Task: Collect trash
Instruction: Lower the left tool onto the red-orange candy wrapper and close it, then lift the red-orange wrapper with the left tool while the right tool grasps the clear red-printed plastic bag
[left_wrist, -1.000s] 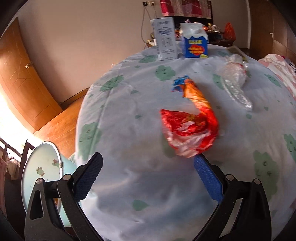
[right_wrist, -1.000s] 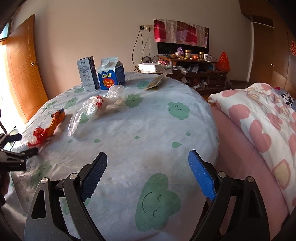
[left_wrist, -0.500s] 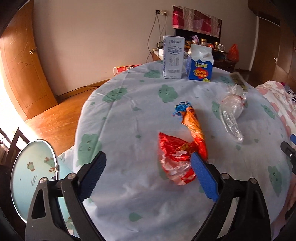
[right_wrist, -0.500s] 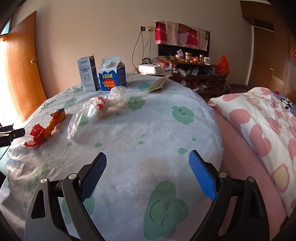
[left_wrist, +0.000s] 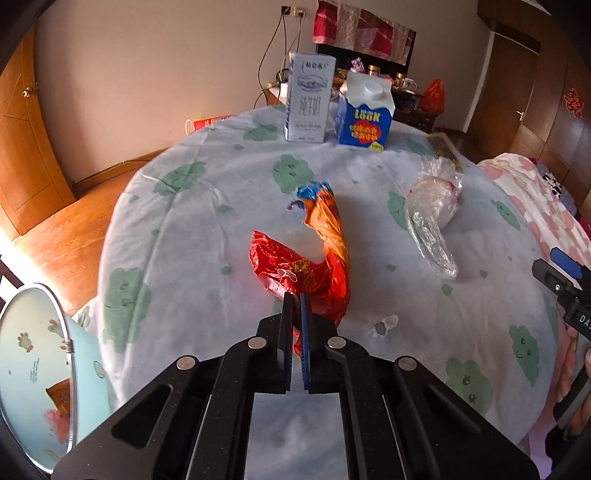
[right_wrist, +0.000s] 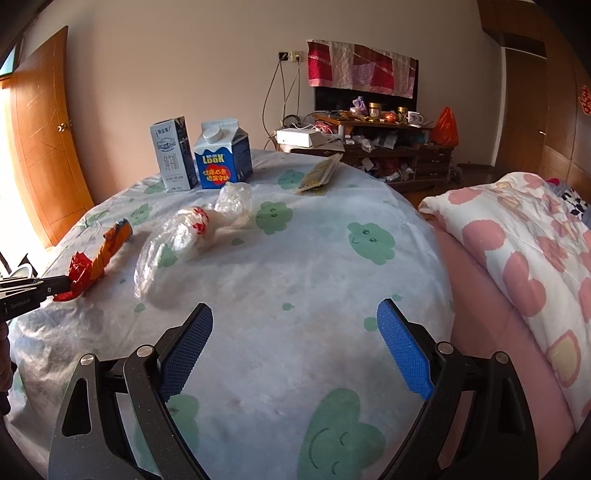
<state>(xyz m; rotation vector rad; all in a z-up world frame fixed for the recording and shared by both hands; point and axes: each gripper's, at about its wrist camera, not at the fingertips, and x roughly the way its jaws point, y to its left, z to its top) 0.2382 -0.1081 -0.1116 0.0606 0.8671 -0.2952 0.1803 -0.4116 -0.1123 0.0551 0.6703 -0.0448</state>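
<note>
The near end of the red-and-orange wrapper (left_wrist: 314, 258) is hidden between the closed fingers of the left gripper (left_wrist: 295, 306), which pinches it near the bed's (right_wrist: 295, 288) left edge; half a second ago those fingers stood wide apart around it. The right gripper (right_wrist: 293, 332) is spread open over bare bedcover near the front edge, holding nothing, much as before. The clear plastic bag (right_wrist: 192, 232) lies mid-bed, its contents hard to make out.
</note>
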